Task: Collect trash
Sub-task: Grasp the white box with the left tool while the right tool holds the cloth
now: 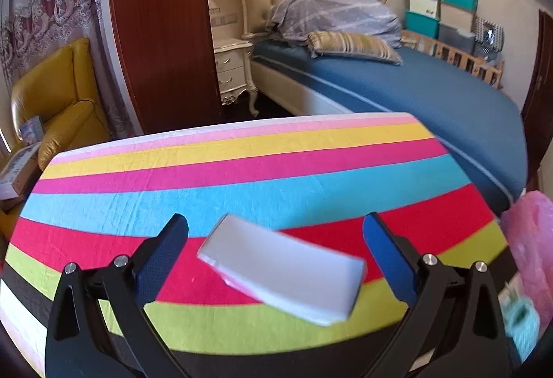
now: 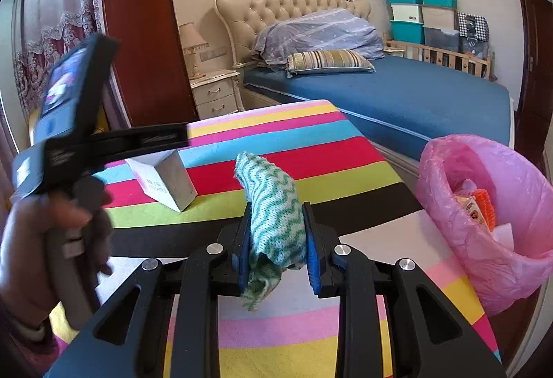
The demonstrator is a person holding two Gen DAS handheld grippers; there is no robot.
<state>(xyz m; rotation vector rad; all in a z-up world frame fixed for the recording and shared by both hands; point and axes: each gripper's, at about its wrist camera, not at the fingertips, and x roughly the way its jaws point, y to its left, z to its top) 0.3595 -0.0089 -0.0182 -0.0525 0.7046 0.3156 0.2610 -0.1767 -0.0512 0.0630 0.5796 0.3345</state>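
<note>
Right gripper (image 2: 276,239) is clamped on my green-patterned cloth (image 2: 273,212), its lower end hidden. Left gripper (image 1: 276,239) is spread around a blurred white box (image 1: 283,271).

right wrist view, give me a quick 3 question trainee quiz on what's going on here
1. True or false: the right tool is shut on the cloth.
2. Multiple choice: the bin with the pink liner sits (A) left of the cloth, (B) right of the cloth, (C) on the bed.
3. Short answer: in the left wrist view, what lies between the open fingers of the left tool?

Key
1. True: both blue pads press the green-and-white cloth.
2. B: it stands at the right edge of the striped table, already holding some wrappers.
3. The small white box, lying on the table, not gripped.
</note>
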